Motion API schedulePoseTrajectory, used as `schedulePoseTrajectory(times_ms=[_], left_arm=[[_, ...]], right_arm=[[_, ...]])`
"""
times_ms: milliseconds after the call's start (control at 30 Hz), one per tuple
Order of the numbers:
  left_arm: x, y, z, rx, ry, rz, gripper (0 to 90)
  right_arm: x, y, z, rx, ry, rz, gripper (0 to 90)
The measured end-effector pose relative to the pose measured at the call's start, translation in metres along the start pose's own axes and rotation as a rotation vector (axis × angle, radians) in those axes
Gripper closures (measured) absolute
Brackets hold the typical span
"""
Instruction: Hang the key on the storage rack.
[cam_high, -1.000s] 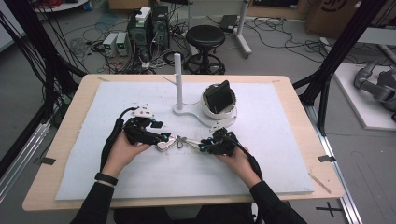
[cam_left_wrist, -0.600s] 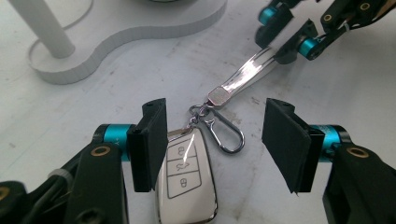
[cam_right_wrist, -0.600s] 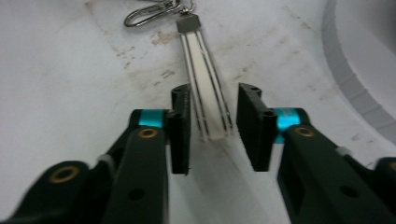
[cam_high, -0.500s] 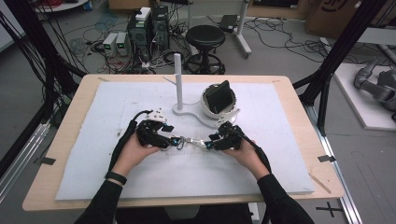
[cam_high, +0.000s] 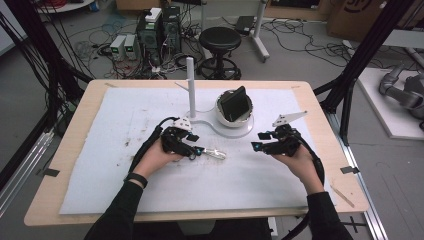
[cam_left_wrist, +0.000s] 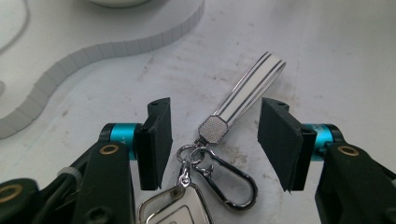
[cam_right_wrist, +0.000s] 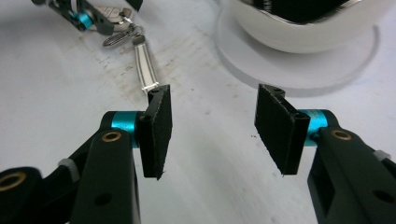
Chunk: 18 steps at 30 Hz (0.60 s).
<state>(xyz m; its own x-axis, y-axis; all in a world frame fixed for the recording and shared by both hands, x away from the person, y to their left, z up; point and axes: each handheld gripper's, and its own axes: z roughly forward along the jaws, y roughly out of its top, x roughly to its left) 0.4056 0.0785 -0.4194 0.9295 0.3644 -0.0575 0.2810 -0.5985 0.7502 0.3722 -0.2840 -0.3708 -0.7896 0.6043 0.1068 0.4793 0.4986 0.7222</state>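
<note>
From above, two grippers sit on one white mat: the left gripper beside one keychain, the right gripper well apart. One white bowl holds one dark object.

Left gripper view: jaws wide apart, gripping nothing, flanking the keychain's striped strap, carabiner and fob.

Right gripper view: jaws wide, empty.

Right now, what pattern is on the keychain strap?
White with thin dark lengthwise stripes; the strap shows best in the left gripper view.
</note>
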Motion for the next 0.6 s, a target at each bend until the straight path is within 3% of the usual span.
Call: schedulePoseTrajectory(times_ms=[67, 133, 333, 433, 500, 600], left_arm=[[0.001, 0.000, 0.006, 0.010, -0.004, 0.010, 45.5], [0.002, 0.002, 0.013, 0.064, -0.009, 0.031, 47.2], [0.001, 0.000, 0.022, 0.096, -0.013, 0.076, 53.2], [0.000, 0.000, 0.021, 0.092, -0.013, 0.087, 59.5], [-0.005, 0.002, 0.021, 0.110, -0.005, 0.116, 69.7], [-0.009, 0.004, 0.022, 0.127, 0.016, 0.142, 73.0]], right_arm=[[-0.004, -0.004, -0.006, -0.012, -0.002, 0.015, 47.5], [-0.007, -0.008, -0.010, -0.013, -0.003, 0.025, 47.5], [-0.010, -0.012, -0.012, -0.014, -0.004, 0.037, 47.4], [-0.010, -0.013, -0.010, -0.009, -0.005, 0.034, 47.4], [-0.010, -0.013, -0.009, -0.008, -0.006, 0.032, 47.4], [-0.010, -0.013, -0.009, -0.006, -0.003, 0.036, 47.4]])
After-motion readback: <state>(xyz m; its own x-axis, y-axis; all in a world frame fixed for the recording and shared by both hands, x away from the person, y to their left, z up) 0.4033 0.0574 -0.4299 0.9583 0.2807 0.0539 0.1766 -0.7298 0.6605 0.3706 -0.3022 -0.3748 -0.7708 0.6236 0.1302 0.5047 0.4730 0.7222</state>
